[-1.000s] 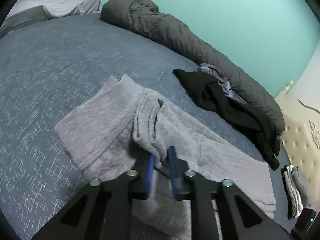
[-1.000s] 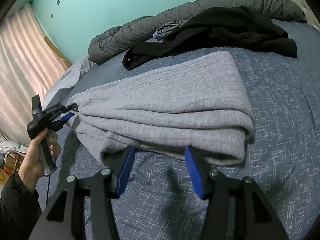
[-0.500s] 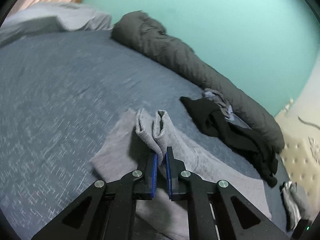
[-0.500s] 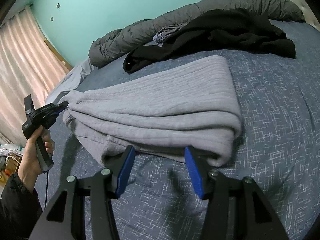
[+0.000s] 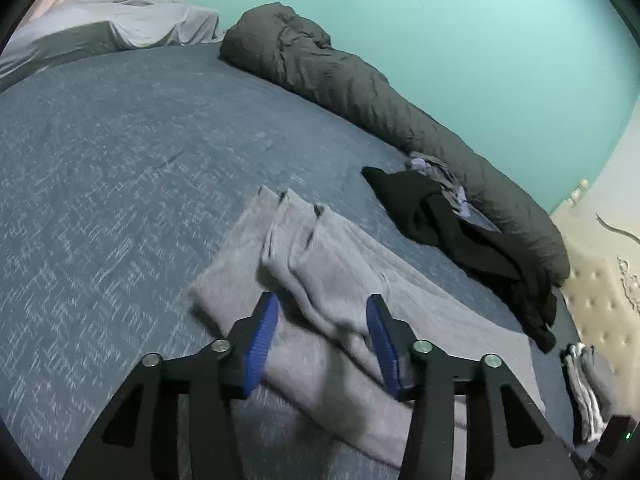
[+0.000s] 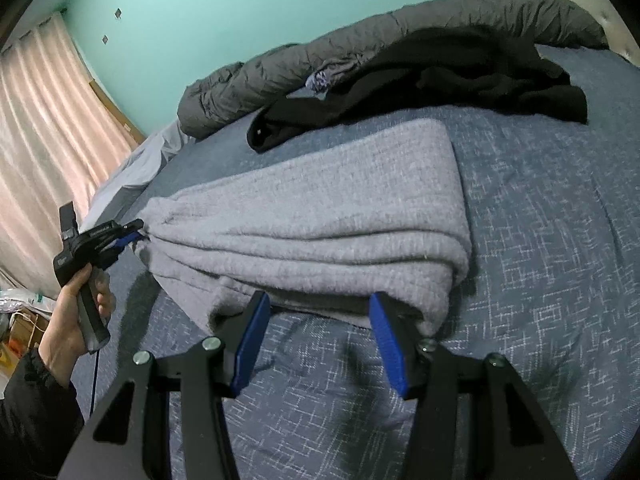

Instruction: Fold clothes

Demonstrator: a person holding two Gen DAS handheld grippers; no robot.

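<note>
A grey knit garment [image 5: 328,280] lies folded lengthwise on the blue bed sheet [image 5: 120,160]. In the left wrist view my left gripper [image 5: 322,308] hovers over the garment's narrow end. Its jaws are opening, the cloth lies loose between and below the blue pads [image 5: 264,332], and neither pad presses it. In the right wrist view the same garment [image 6: 320,208] runs from left to right. My right gripper [image 6: 316,308] stands open at its near edge with bare sheet between the fingers. The left gripper [image 6: 134,234], held by a hand [image 6: 76,312], sits at the garment's left end.
A pile of black clothes [image 5: 460,232] and a rolled dark grey duvet [image 5: 360,84] lie along the far side by the green wall. A pillow [image 5: 100,32] is at the back left. Small folded items [image 5: 588,384] sit near the padded headboard [image 5: 600,280]. A pink curtain [image 6: 40,120] hangs left.
My left gripper was shut on the garment's bunched end and lifted it; now its jaws have parted and the cloth has dropped onto the bed. The right gripper has stayed put.
</note>
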